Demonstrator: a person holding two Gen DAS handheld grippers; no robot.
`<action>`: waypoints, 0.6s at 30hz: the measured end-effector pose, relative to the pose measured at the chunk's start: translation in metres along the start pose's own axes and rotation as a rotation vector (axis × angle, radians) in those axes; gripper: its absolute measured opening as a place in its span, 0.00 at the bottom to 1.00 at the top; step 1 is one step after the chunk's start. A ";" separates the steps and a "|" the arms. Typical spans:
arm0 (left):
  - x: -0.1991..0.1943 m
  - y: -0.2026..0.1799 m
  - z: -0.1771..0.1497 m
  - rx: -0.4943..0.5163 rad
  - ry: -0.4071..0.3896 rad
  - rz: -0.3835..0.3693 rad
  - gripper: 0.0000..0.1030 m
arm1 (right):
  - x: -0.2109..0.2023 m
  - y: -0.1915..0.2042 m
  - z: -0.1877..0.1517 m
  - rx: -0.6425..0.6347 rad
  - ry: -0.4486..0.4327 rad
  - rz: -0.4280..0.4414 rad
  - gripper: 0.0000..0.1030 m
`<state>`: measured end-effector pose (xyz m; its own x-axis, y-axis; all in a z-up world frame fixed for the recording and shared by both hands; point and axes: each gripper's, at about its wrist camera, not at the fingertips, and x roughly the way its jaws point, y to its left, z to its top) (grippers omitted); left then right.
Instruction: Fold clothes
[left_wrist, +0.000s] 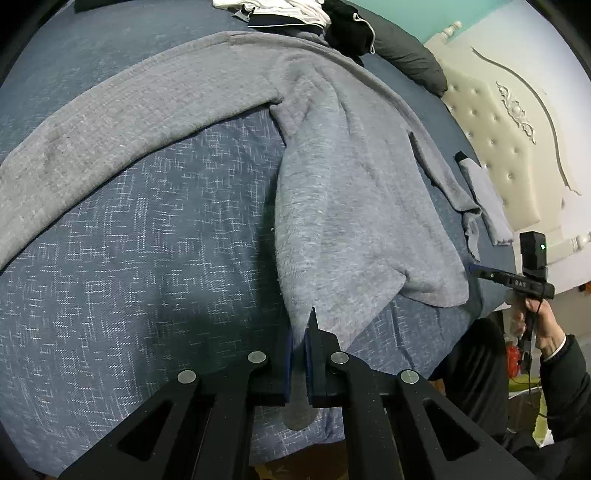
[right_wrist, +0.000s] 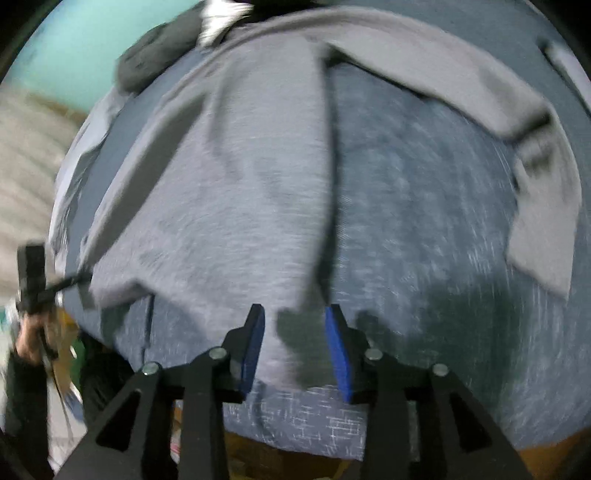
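So I am just starting the fold. The gray sweater lies spread over the blue bed cover, filling the middle of the frame, with one sleeve stretched to the upper left. My left gripper is squeezed tight on the sweater's bottom corner. My right gripper is wide apart with gray cloth between its fingers, not pinched yet. No fold looks done. The right view is blurry. A clothes pile at the top is cut off.
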<state>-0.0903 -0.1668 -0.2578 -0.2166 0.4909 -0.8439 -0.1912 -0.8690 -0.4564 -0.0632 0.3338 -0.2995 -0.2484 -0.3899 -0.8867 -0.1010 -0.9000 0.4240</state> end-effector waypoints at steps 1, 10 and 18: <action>-0.001 0.000 0.001 0.003 0.000 0.002 0.05 | 0.003 -0.006 -0.001 0.031 0.006 -0.018 0.36; -0.009 0.005 0.008 0.011 -0.008 0.010 0.05 | 0.021 -0.020 -0.007 0.104 0.034 -0.066 0.36; -0.021 0.022 0.016 -0.027 -0.045 0.003 0.05 | 0.041 0.008 -0.012 0.045 0.087 -0.040 0.40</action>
<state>-0.1050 -0.1950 -0.2452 -0.2601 0.4902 -0.8319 -0.1649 -0.8714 -0.4620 -0.0625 0.3076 -0.3349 -0.1588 -0.3709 -0.9150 -0.1528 -0.9064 0.3939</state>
